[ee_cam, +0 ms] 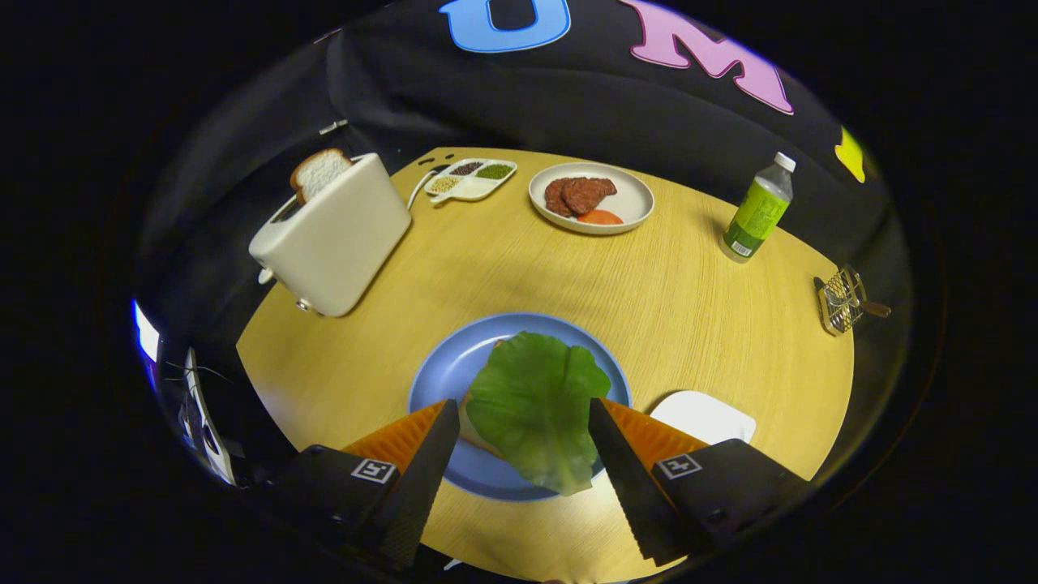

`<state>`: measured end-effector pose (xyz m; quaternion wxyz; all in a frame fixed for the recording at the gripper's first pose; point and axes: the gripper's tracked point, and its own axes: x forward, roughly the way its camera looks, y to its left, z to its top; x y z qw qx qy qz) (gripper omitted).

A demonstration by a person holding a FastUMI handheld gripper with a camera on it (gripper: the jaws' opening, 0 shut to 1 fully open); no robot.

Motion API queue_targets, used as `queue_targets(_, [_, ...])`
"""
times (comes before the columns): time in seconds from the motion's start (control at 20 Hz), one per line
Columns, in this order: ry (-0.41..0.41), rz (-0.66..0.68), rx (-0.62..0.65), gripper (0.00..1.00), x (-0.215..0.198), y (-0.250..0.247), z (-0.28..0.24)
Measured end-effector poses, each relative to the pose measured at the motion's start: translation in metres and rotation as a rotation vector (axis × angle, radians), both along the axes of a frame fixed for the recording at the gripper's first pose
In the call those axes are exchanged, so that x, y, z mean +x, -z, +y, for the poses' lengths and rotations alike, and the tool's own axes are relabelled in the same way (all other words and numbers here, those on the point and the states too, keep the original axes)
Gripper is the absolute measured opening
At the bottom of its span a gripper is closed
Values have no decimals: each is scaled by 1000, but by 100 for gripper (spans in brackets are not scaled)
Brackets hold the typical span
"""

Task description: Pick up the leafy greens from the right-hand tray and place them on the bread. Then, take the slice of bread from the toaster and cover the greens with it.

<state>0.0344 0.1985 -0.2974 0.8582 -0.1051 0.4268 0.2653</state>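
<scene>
A green leaf [535, 405] lies flat on a slice of bread [473, 431] on the blue plate [442, 373]; just a sliver of the bread peeks out at the leaf's left edge. My gripper [519, 401] hangs above the plate, open, its fingers standing on either side of the leaf. The right fingertip is at the leaf's edge, and the left one is clear of it. Far beyond the fingers to the left stands a white toaster [332, 235] with a slice of bread [319, 172] sticking up out of its slot.
A white tray [704, 415] lies just right of the blue plate. At the table's far side are a white plate [632, 203] with meat slices, a compartment dish [470, 180] and a green bottle [758, 212]. A wire rack [843, 300] sits at the right edge.
</scene>
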Motion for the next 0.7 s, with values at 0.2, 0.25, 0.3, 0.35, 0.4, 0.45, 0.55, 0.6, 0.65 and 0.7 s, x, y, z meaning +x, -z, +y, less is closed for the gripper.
queue_targets(0.2, [-16, -108, 91, 100, 9, -52, 28])
queue_targets(0.25, [-24, -134, 110, 100, 12, -66, 37])
queue_targets(0.3, [-34, -156, 131, 99, 14, -80, 47])
queue_targets(0.35, [-45, -176, 153, 100, 15, -94, 58])
queue_targets(0.4, [-57, -193, 175, 100, 16, -107, 71])
queue_targets(0.45, [-67, -206, 196, 100, 17, -119, 84])
queue_targets(0.55, [-76, -212, 212, 99, 19, -137, 108])
queue_targets(0.6, [-78, -214, 220, 99, 20, -145, 122])
queue_targets(0.65, [-85, -223, 232, 99, 23, -152, 138])
queue_targets(0.7, [-95, -238, 240, 99, 26, -158, 155])
